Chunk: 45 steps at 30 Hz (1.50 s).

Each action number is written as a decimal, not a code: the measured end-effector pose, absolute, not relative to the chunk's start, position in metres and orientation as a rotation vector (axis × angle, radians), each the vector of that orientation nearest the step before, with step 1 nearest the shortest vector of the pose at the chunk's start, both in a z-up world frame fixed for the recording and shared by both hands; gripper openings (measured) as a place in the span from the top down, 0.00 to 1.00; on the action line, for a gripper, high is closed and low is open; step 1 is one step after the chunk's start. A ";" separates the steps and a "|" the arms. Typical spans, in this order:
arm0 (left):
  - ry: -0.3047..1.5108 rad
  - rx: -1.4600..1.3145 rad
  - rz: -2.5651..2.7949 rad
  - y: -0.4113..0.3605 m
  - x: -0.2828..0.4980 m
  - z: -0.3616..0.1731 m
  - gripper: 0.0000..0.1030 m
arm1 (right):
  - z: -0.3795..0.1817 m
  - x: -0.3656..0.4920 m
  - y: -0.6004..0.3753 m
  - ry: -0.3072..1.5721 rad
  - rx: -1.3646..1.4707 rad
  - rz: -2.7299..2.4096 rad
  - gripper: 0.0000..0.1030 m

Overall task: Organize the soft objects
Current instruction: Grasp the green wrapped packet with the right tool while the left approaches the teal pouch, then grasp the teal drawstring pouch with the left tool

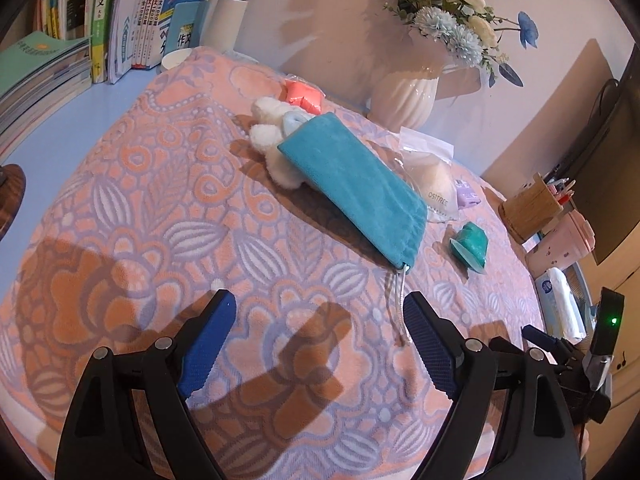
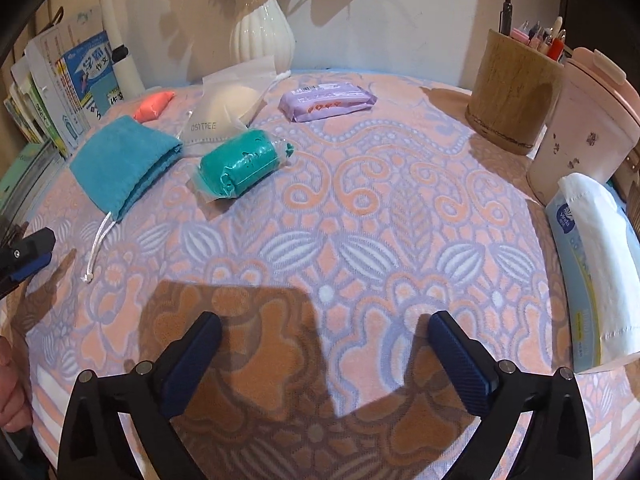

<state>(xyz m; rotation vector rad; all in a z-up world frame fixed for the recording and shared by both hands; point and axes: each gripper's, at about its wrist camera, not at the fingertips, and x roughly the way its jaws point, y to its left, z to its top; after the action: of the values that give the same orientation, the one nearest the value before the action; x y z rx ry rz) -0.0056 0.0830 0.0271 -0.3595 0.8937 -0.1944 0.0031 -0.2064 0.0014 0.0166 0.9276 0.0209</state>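
Two grippers, the left gripper [image 1: 318, 310] and right gripper [image 2: 324, 330], hover spread and empty above the patterned towel [image 2: 360, 216], where the teal drawstring pouch [image 1: 356, 188] lies beside the green clay pack [image 2: 238, 168].

one teal pouch [image 2: 124, 160], two clay packs [image 2: 236, 168], one vase [image 2: 262, 32]

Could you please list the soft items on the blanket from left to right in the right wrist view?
Teal drawstring pouch → green clay packet → purple tissue pack → blue tissue package.
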 end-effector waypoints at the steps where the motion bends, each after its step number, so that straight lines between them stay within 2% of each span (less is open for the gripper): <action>1: 0.896 -0.353 -0.193 0.082 -0.005 0.027 0.17 | 0.001 0.003 -0.207 0.929 0.017 0.023 0.00; 6: 0.929 -0.348 -0.218 0.080 -0.002 0.031 0.17 | 0.001 0.001 -0.205 0.956 0.009 0.006 0.00; 14: 0.981 -0.615 -0.332 0.086 0.014 0.049 0.17 | 0.011 0.009 -0.210 1.112 0.073 0.018 0.00; 21: 1.010 -0.819 -0.364 0.074 0.052 0.021 0.17 | 0.045 0.034 -0.227 0.982 0.391 0.215 0.00; 24: 1.003 -0.821 -0.319 0.071 0.063 0.012 0.19 | 0.045 0.054 -0.224 0.936 0.478 0.269 0.00; 25: 0.993 -0.813 -0.315 0.070 0.064 0.013 0.19 | 0.043 0.062 -0.219 0.941 0.478 0.261 0.04; 27: 0.972 -0.782 -0.300 0.066 0.067 0.017 0.19 | 0.035 0.076 -0.209 0.962 0.460 0.247 0.21; 28: 0.966 -0.756 -0.292 0.062 0.070 0.019 0.22 | 0.031 0.083 -0.204 0.968 0.449 0.238 0.31; 29: 0.964 -0.738 -0.287 0.059 0.072 0.020 0.25 | 0.027 0.090 -0.201 0.973 0.437 0.228 0.33; 31: 0.973 -0.721 -0.286 0.055 0.078 0.017 0.44 | 0.023 0.100 -0.193 0.956 0.411 0.202 0.33; 32: 0.980 -0.720 -0.288 0.054 0.079 0.015 0.48 | 0.024 0.101 -0.190 0.922 0.389 0.186 0.33; 33: 0.988 -0.716 -0.296 0.052 0.081 0.012 0.59 | 0.025 0.102 -0.188 0.900 0.366 0.172 0.34; 34: 0.996 -0.715 -0.307 0.053 0.081 0.010 0.75 | 0.025 0.103 -0.186 0.891 0.346 0.157 0.38; 36: 1.011 -0.725 -0.325 0.053 0.082 0.005 0.87 | 0.022 0.104 -0.179 0.874 0.257 0.104 0.53; 37: 1.009 -0.726 -0.327 0.053 0.081 0.005 0.89 | 0.022 0.104 -0.179 0.870 0.240 0.097 0.60; 38: 1.006 -0.720 -0.327 0.052 0.080 0.005 0.90 | 0.023 0.103 -0.180 0.864 0.246 0.105 0.61; 45: 0.961 -0.559 -0.449 0.040 0.052 0.037 0.92 | 0.041 0.074 -0.201 0.803 0.230 0.137 0.62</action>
<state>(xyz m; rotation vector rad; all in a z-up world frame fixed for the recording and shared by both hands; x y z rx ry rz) 0.0516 0.0404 0.0373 -0.5586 0.9607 -0.4485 0.0740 -0.2013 0.0405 0.2300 0.8026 0.1370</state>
